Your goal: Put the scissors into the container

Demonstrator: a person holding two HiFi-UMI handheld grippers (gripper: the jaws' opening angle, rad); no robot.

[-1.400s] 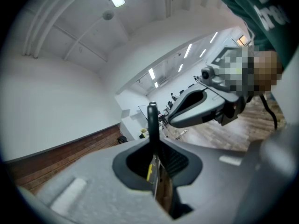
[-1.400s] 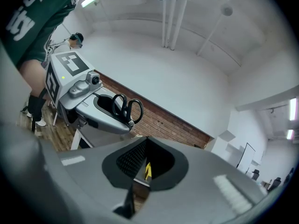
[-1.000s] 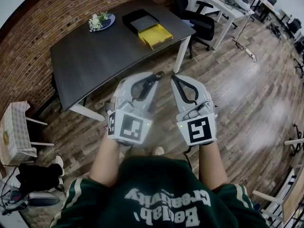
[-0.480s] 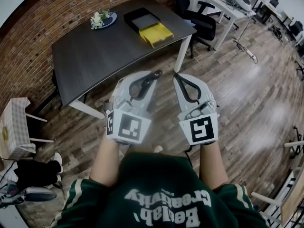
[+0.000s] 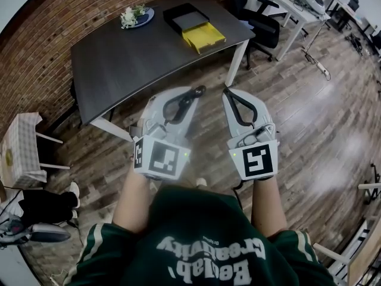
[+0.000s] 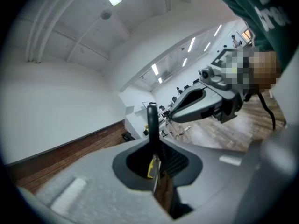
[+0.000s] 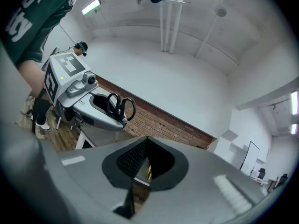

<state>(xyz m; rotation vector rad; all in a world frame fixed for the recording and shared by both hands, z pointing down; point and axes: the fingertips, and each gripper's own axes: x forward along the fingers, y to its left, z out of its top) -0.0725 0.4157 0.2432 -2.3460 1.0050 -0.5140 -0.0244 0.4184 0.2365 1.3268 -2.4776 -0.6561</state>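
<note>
Black-handled scissors point(image 7: 120, 107) sit clamped in my left gripper point(image 5: 197, 90), handle loops sticking up out of its jaws. In the left gripper view the scissors point(image 6: 152, 122) show edge-on between the jaws of the left gripper point(image 6: 156, 143). My right gripper point(image 5: 226, 90) is held level beside the left one, shut with nothing in it; its tips meet in the right gripper view point(image 7: 147, 137). Both hang over the wooden floor, short of the dark table point(image 5: 119, 64). A black tray point(image 5: 186, 18) and a yellow tray point(image 5: 204, 36) lie at the table's far right end.
A plate with white flowers point(image 5: 136, 16) sits on the table's far edge by the brick wall point(image 5: 36, 46). An office chair point(image 5: 262, 25) stands right of the table. A small checked stool point(image 5: 21, 154) is at the left.
Both grippers keep the same pose and grip. The head view has slid a little, so the table sits slightly further right in the picture.
</note>
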